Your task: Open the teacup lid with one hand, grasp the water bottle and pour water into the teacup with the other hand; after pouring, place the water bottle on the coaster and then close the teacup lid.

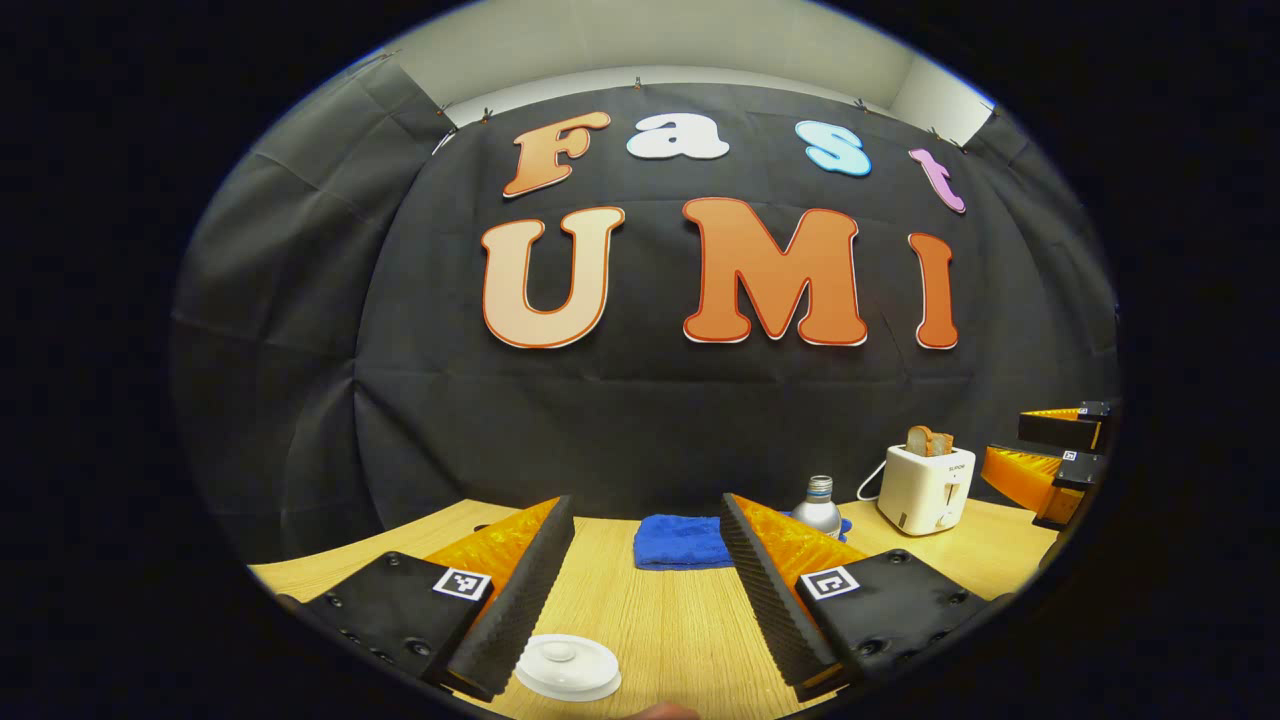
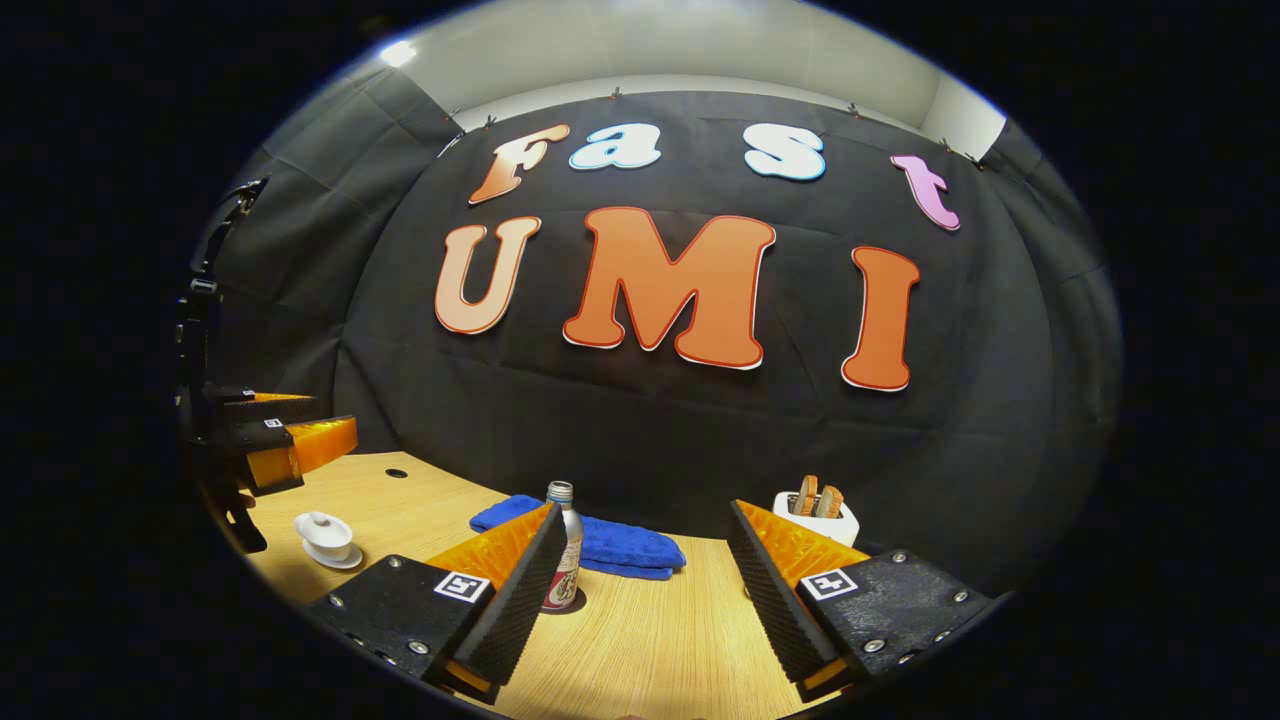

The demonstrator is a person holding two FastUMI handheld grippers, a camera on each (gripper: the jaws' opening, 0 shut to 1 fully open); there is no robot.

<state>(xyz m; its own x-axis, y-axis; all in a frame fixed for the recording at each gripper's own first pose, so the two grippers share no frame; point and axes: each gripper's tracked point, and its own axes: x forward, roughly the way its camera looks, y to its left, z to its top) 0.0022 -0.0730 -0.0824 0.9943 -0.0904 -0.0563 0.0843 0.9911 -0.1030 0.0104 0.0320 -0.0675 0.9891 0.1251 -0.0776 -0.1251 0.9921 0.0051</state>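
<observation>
Nothing of the task appears done yet. The left gripper is hovering with jaws spread, the teacup lid sitting on its cup at about seven o'clock below. The right gripper is also hanging spread and empty, the water bottle standing at eleven o'clock, ungrasped. Lifting, pouring, placing and closing remain.

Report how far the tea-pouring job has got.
Nothing looks done. The lid sits on the teacup; the water bottle stands on the table. In hand: left gripper open above the lid, right gripper open before the bottle. Left: every step.
</observation>
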